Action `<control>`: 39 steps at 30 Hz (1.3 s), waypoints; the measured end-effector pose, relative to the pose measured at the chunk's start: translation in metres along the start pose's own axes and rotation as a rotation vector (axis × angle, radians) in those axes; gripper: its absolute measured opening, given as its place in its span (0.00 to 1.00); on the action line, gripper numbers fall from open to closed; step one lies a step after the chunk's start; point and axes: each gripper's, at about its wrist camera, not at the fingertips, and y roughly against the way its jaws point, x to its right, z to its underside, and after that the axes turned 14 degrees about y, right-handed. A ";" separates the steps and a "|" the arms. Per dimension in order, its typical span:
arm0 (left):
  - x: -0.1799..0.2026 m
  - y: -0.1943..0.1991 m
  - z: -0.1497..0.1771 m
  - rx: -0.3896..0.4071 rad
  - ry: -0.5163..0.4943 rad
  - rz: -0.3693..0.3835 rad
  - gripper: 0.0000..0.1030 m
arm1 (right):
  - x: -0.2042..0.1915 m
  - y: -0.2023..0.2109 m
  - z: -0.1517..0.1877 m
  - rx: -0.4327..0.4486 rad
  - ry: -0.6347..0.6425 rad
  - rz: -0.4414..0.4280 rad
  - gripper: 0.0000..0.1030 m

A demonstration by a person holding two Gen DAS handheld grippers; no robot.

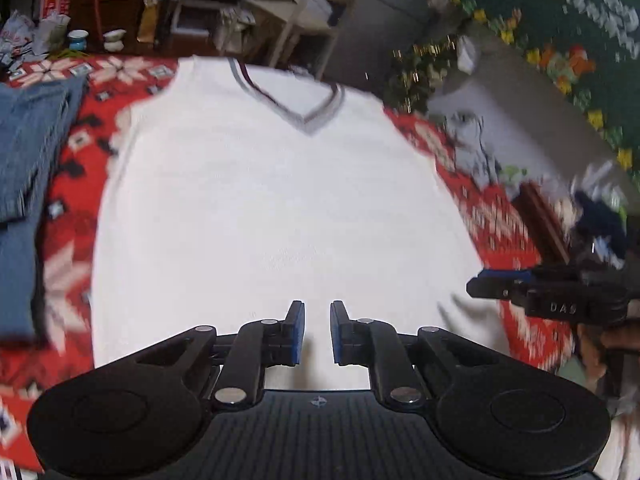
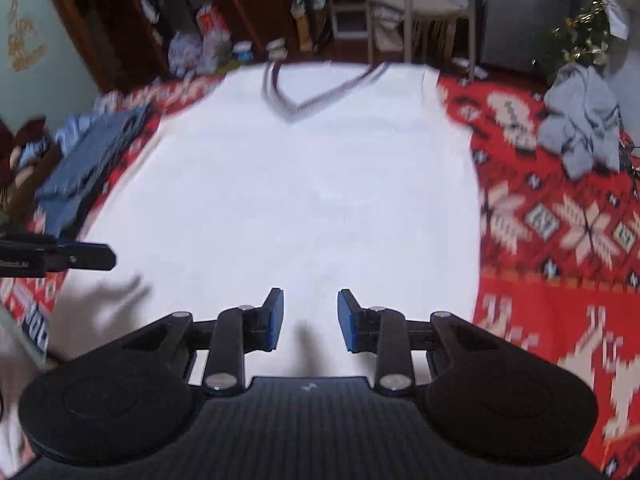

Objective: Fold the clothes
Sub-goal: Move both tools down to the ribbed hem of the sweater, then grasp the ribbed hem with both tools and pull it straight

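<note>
A white sleeveless V-neck top (image 1: 272,208) with grey and maroon trim lies flat on a red patterned cloth, collar at the far end. My left gripper (image 1: 317,332) hovers open over its near hem, nothing between the blue pads. In the right wrist view the same white top (image 2: 304,200) spreads ahead, and my right gripper (image 2: 310,320) is open above its near hem, also empty. The right gripper (image 1: 520,284) shows at the left wrist view's right edge; the left gripper (image 2: 80,258) pokes in at the right wrist view's left edge.
Folded blue denim (image 1: 28,160) lies left of the top. A crumpled grey garment (image 2: 580,128) sits at the far right on the red cloth (image 2: 560,240). Chairs (image 2: 424,4), shelves and clutter stand beyond the far edge. A person's green patterned sleeve (image 1: 580,40) fills the upper right.
</note>
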 end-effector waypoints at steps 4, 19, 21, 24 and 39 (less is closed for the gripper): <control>0.005 0.012 0.015 -0.047 -0.029 -0.031 0.13 | -0.019 0.016 0.016 -0.065 0.036 -0.010 0.33; -0.059 0.048 0.038 -0.081 0.220 -0.191 0.13 | 0.051 0.031 0.077 -0.276 -0.452 0.030 0.34; -0.069 0.052 0.040 -0.076 0.280 -0.191 0.13 | 0.054 0.032 0.083 -0.282 -0.483 0.011 0.34; -0.088 0.055 0.044 -0.076 0.401 -0.182 0.13 | 0.052 0.030 0.086 -0.301 -0.499 -0.002 0.34; -0.085 0.057 0.056 -0.070 0.434 -0.307 0.14 | 0.049 0.012 0.092 -0.387 -0.567 0.012 0.37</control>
